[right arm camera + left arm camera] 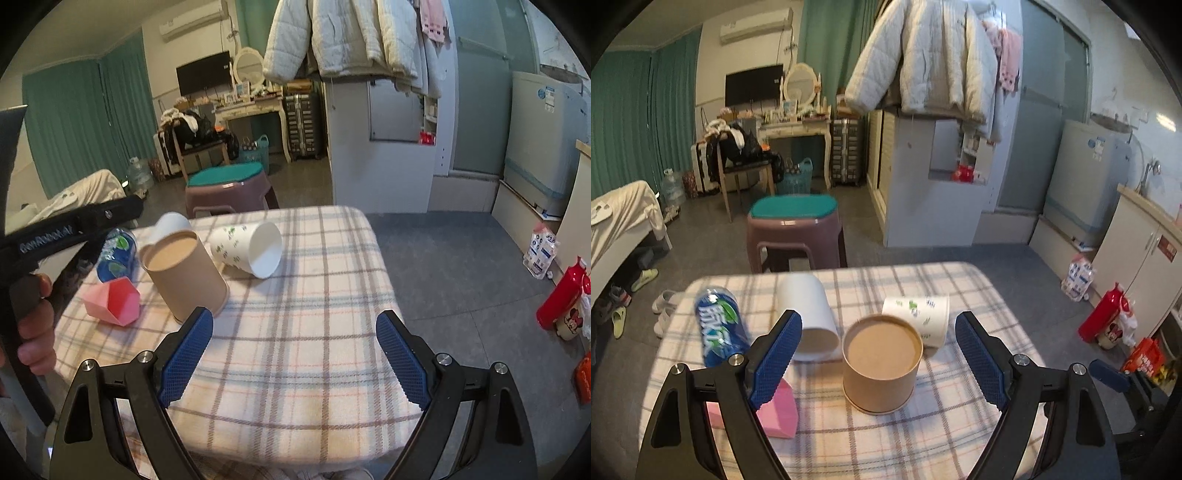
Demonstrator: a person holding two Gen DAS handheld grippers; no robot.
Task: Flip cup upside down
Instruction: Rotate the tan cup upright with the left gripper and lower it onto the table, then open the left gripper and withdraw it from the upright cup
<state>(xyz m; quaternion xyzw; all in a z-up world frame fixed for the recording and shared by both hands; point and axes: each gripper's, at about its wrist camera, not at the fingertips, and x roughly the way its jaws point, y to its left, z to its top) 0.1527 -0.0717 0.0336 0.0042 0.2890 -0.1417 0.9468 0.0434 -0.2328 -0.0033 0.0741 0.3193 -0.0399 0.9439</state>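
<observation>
Brown cup (882, 363) stands on the checked surface (960, 424), its long axis vertical; the top face shows a flat tan disc recessed inside the rim, so whether that is a base, a lid or contents cannot be determined. It sits directly ahead of the left gripper (879, 362), centred between the blue pads, which stand well apart on either side without touching it; that gripper is released and holds nothing. From the right wrist view the same cup (184, 273) lies ahead and well to the left of the right gripper (295, 358), which is likewise spread wide and empty over bare cloth. Judgement: the left gripper is the nearer and better aligned; closing on the cup wall, then rolling about the wrist, would be required. Close neighbours are a white cup (809, 317) lying on its side, a printed cup (919, 319) also on its side, and a pink box (775, 413).
</observation>
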